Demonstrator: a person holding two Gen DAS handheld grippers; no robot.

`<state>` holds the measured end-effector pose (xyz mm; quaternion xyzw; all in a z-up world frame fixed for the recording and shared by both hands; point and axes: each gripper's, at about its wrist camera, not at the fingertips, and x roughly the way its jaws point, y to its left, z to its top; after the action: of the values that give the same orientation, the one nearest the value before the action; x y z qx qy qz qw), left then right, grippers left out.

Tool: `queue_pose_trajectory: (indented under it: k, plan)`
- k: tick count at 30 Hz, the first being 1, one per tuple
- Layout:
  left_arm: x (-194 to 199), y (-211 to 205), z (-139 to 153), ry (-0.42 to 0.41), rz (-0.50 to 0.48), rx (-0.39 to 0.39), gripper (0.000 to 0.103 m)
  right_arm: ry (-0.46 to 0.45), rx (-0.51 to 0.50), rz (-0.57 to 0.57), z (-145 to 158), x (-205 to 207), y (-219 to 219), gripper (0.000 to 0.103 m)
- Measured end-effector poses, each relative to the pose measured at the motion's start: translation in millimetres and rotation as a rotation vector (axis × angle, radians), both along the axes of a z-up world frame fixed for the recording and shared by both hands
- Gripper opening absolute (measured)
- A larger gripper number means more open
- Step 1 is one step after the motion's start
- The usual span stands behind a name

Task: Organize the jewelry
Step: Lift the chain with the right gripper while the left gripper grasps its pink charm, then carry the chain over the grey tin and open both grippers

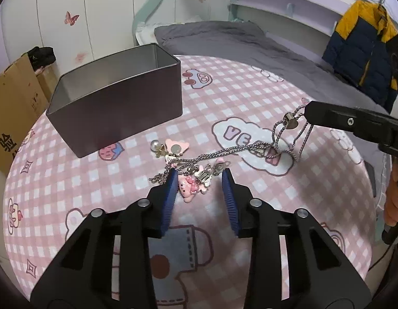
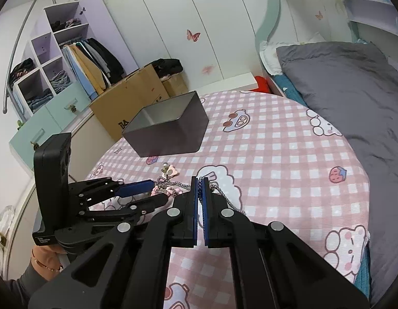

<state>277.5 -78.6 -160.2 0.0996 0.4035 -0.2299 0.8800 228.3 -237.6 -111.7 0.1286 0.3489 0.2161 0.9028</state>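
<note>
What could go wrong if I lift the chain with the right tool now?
1. The silver chain pinched by the right tool runs back into the pile of charms, so lifting may drag the pink charm and clips along, tangled.
2. The left tool sits open around that pile; closing could trap the chain and strain it.
3. The pearl earring lies near the tin and a sliding chain might flick it away.

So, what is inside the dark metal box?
The metal box shows only bare silver walls inside. Its floor is hidden by the near wall in both views, so I cannot tell whether any jewelry lies there.
</note>
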Motion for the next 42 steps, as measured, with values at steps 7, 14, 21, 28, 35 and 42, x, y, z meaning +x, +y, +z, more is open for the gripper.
queue_pose_trajectory:
  k: [7, 14, 21, 28, 35, 42]
  plan:
    - [-1, -6, -2, -0.005, -0.012, 0.046, 0.024, -0.001, -0.018, 0.026, 1, 0, 12, 0.001]
    - [-1, 13, 7, 0.060, -0.021, -0.111, 0.023, -0.051, -0.028, 0.037, 23, -8, 22, 0.001]
    - [-8, 49, 43, 0.071, -0.006, -0.307, 0.023, -0.144, -0.017, 0.039, 68, -16, 30, 0.001]
    - [-10, 74, 77, 0.041, 0.020, -0.388, 0.023, -0.239, -0.045, 0.075, 118, -20, 54, 0.001]
    - [-3, 94, 103, 0.017, 0.052, -0.414, 0.023, -0.294, -0.053, 0.084, 158, -12, 69, 0.001]
    - [24, 107, 115, 0.021, 0.075, -0.428, 0.023, -0.337, -0.064, 0.071, 179, 4, 76, 0.001]
